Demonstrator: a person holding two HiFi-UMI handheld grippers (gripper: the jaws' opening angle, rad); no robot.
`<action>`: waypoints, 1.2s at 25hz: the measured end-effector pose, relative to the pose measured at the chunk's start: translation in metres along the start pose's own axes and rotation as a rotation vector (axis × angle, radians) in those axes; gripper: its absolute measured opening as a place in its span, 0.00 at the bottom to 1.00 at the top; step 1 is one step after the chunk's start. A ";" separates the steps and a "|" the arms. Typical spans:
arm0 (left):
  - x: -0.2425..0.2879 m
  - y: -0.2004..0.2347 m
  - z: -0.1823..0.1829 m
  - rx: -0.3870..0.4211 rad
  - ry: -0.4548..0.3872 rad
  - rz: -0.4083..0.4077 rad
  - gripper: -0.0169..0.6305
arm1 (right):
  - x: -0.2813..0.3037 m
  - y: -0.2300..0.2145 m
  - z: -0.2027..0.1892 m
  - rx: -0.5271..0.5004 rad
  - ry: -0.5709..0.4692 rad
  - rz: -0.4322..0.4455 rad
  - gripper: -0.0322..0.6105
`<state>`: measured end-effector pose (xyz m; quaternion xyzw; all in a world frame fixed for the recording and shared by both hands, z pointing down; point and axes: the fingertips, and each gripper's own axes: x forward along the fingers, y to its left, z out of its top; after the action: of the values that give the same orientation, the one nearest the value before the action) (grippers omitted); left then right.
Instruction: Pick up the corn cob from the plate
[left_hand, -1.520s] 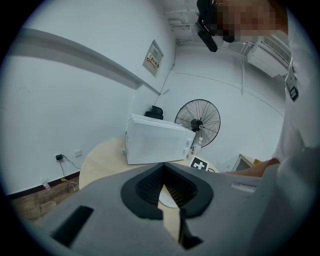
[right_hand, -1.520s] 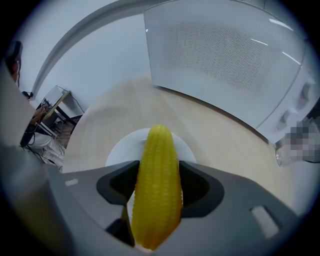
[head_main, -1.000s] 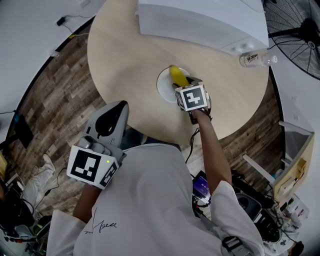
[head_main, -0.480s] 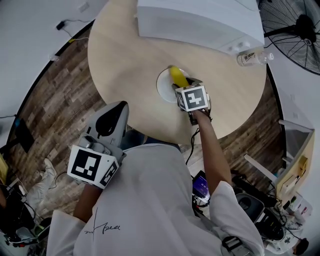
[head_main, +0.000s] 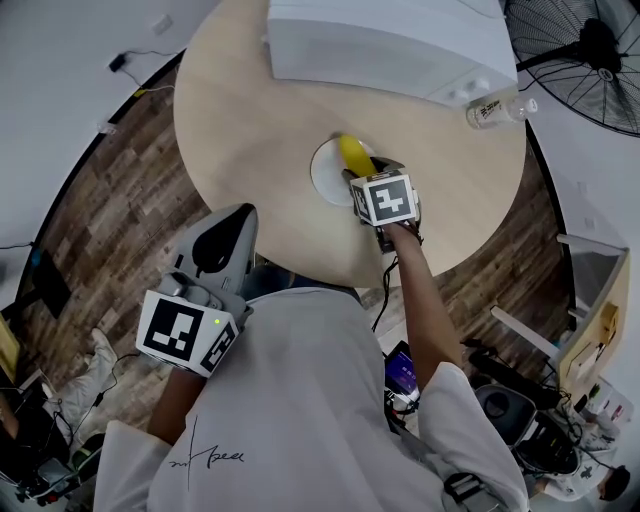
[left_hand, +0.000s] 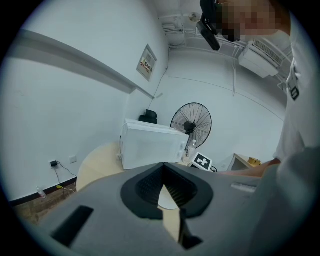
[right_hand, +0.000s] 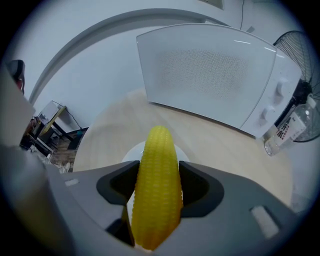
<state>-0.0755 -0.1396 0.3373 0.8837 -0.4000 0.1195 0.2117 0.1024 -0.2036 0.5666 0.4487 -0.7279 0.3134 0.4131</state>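
clamping the corn (right_hand: 156, 186) near one end, the right gripper (head_main: 360, 168) holds it over the plate (head_main: 324, 172); lift-off cannot be confirmed. left gripper (left_hand: 165, 194) hangs off the table (head_main: 250, 120), jaws nearly together, empty. risk: the round cob pivots or slips between the pads on an abrupt lift and drops.

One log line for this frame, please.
right gripper: shut on corn cob | corn cob: above plate, lift unclear | left gripper: shut, empty, off the table
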 end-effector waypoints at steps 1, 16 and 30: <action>0.000 -0.001 0.000 0.001 -0.001 -0.003 0.01 | -0.002 0.000 0.000 0.002 -0.002 -0.002 0.46; -0.008 -0.016 0.002 0.019 -0.014 -0.042 0.01 | -0.024 0.008 -0.006 0.037 -0.045 -0.014 0.46; -0.024 -0.017 0.002 0.008 -0.041 -0.063 0.01 | -0.048 0.023 -0.010 0.093 -0.101 -0.014 0.46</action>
<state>-0.0783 -0.1150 0.3223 0.8990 -0.3757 0.0962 0.2035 0.0973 -0.1673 0.5273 0.4878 -0.7292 0.3209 0.3569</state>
